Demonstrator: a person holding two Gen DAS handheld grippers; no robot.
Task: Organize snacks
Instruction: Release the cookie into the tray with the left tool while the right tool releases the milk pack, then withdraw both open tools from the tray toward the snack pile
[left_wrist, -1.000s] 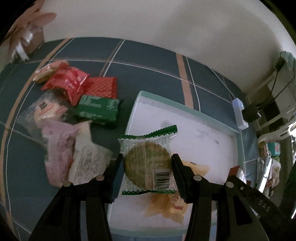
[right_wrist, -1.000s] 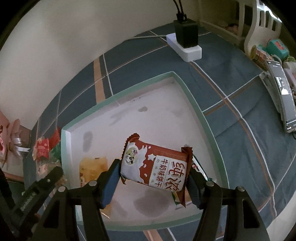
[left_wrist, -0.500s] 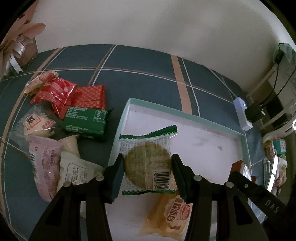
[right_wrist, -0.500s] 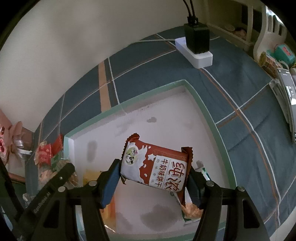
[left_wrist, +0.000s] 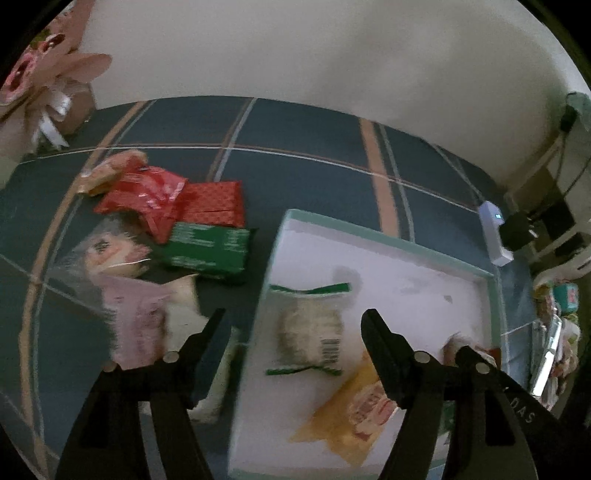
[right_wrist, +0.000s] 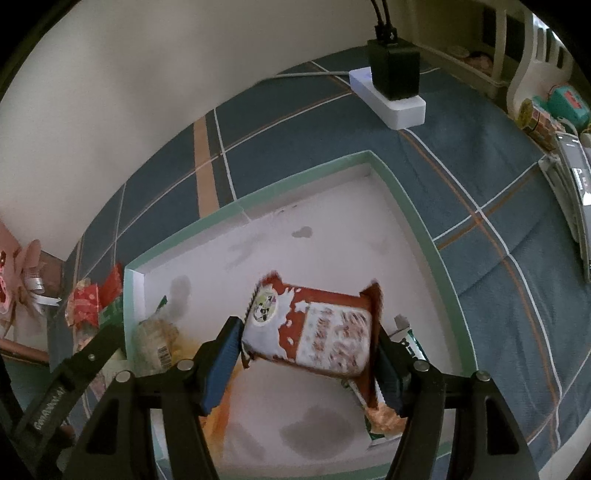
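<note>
The task looks about half done. Inside the shallow white tray with the pale green rim (left_wrist: 384, 236) lie already a yellow crinkled snack packet (left_wrist: 351, 410) and, at the near right corner, a green-and-white wrapper (right_wrist: 410, 343). The left gripper (left_wrist: 293, 325) has just been opening its jaws, and the round biscuit in a clear wrapper with green zigzag ends (left_wrist: 308, 332) sits between them but free of the pads; whether it rests on the tray floor or is in the air, the blur does not let me tell. The right gripper (right_wrist: 308, 343) is clenched on the brown-and-white biscuit packet with a milk splash picture (right_wrist: 310, 332), holding it over the middle of the tray, so this one is not yet put down. Outside the tray, on the blue checked cloth (left_wrist: 295, 166), several snacks wait: a red foil packet (left_wrist: 147, 195), a red box (left_wrist: 218, 203), a green box (left_wrist: 207, 251) and a pink wrapper (left_wrist: 136, 325), all touching or overlapping in one heap. The heap is blurred, so the exact number is hard to count, and a whitish packet is partly hidden behind the left jaw.
</note>
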